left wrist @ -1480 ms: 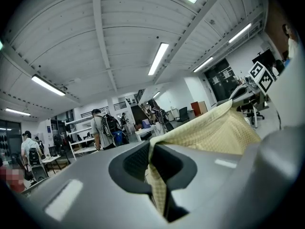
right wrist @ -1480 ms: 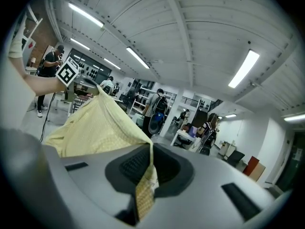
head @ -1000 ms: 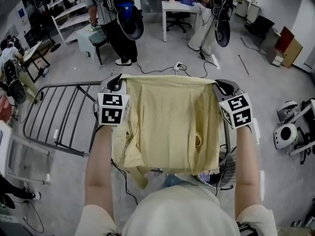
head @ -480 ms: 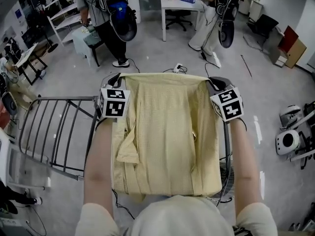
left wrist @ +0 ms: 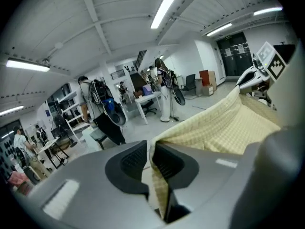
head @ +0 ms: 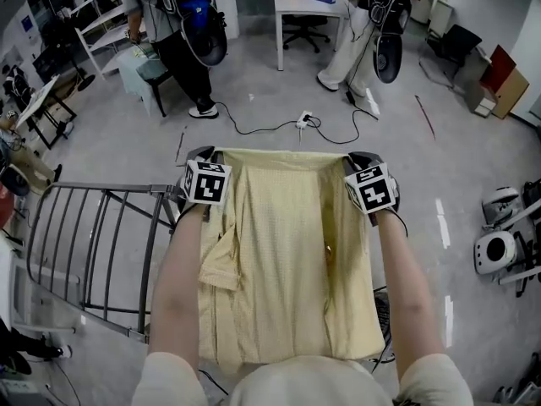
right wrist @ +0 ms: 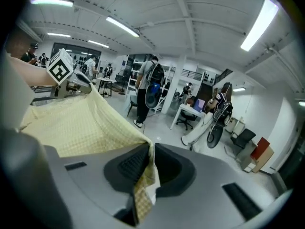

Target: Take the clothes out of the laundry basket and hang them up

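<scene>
A pale yellow checked shirt point(head: 287, 227) hangs spread between my two grippers, held by its top edge, and drapes down toward my body. My left gripper point(head: 199, 153) pinches the shirt's left corner; in the left gripper view the cloth point(left wrist: 228, 123) runs into the shut pads point(left wrist: 150, 159). My right gripper point(head: 362, 156) pinches the right corner, with the fabric point(right wrist: 66, 123) caught between its pads point(right wrist: 151, 163). Both pairs of jaws have just eased open slightly, and the cloth is still gripped. The shirt hides nearly all of the laundry basket.
A grey metal drying rack point(head: 93, 235) stands low at my left. A power strip with cables point(head: 303, 121) lies on the floor ahead. Two people point(head: 182, 32) point(head: 363, 24) stand by a white table point(head: 304, 11) at the back. A white machine point(head: 499, 244) sits at the right.
Both grippers have carried the shirt forward and down, drawing closer together. The shirt now lies flatter and covers the basket that showed at its lower right.
</scene>
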Available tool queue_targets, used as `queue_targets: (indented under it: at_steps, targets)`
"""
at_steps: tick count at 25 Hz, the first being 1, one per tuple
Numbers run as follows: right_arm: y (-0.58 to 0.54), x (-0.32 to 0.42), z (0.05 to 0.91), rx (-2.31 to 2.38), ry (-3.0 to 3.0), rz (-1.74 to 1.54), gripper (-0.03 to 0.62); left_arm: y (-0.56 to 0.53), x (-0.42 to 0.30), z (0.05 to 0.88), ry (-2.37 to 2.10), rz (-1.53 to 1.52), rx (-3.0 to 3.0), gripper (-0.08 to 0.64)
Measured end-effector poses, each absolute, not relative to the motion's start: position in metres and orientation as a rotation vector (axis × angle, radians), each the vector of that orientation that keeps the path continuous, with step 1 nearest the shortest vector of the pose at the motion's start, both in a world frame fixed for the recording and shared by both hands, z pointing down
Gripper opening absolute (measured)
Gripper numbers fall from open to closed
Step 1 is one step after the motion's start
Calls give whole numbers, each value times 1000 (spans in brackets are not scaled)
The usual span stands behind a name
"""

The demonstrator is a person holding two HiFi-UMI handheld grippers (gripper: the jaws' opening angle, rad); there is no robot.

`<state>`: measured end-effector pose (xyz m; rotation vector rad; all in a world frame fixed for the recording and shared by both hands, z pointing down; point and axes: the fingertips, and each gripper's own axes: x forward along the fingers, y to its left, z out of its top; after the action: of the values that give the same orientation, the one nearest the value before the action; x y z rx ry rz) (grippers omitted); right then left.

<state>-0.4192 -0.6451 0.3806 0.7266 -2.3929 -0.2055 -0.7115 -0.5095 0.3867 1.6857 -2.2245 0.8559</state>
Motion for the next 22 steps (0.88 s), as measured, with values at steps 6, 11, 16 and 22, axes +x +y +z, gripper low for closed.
queue_targets:
  at_steps: [6, 11, 16, 22]
  targets:
    - [-650, -412, 455, 695, -2213, 54, 89, -494, -713, 466, -1935, 948, 1597, 168]
    - [-636, -397, 480, 652, -2126, 134, 159, -481, -708, 458, -1923, 835, 1603, 232]
    - [-616, -388, 471, 699, -2169, 149, 169, -460, -702, 451, -1919, 792, 1583, 277]
    - [-584, -380, 440, 748, -2252, 95, 166, -428, -694, 431, -1994, 736, 1570, 296]
